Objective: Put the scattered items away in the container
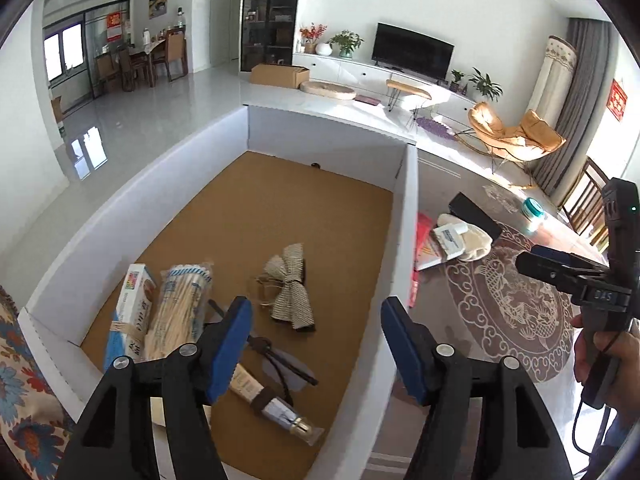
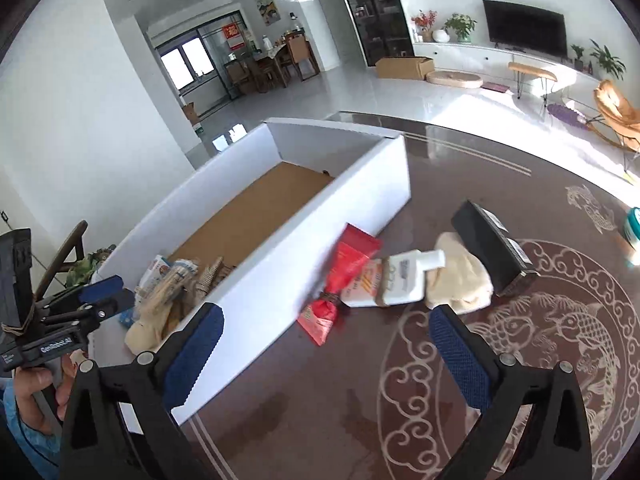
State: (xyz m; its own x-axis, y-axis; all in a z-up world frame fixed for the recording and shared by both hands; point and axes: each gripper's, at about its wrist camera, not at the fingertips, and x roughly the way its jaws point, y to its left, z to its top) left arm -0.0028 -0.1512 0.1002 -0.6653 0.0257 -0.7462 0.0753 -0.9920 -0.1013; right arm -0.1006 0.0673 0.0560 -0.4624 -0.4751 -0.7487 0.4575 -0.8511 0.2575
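The white-walled container (image 1: 320,136) with a brown floor holds a burlap bow (image 1: 290,292), a pack of sticks (image 1: 180,312), a small carton (image 1: 134,312) and a wrapped tube (image 1: 272,400). My left gripper (image 1: 316,312) hangs open above these, with nothing between its pads. On the table right of the container (image 2: 280,272) lie a red packet (image 2: 348,264), a white bottle (image 2: 404,280), a cream cloth (image 2: 460,276) and a black box (image 2: 492,248). My right gripper (image 2: 326,316) stands wide open just short of the packet and bottle, touching neither.
A teal-lidded jar (image 2: 634,228) stands at the table's far right. The dark table (image 2: 400,420) has a pale fish and cloud pattern. A flowered fabric (image 1: 24,380) lies left of the container. A person's hand (image 1: 600,356) holds the right gripper (image 1: 536,258).
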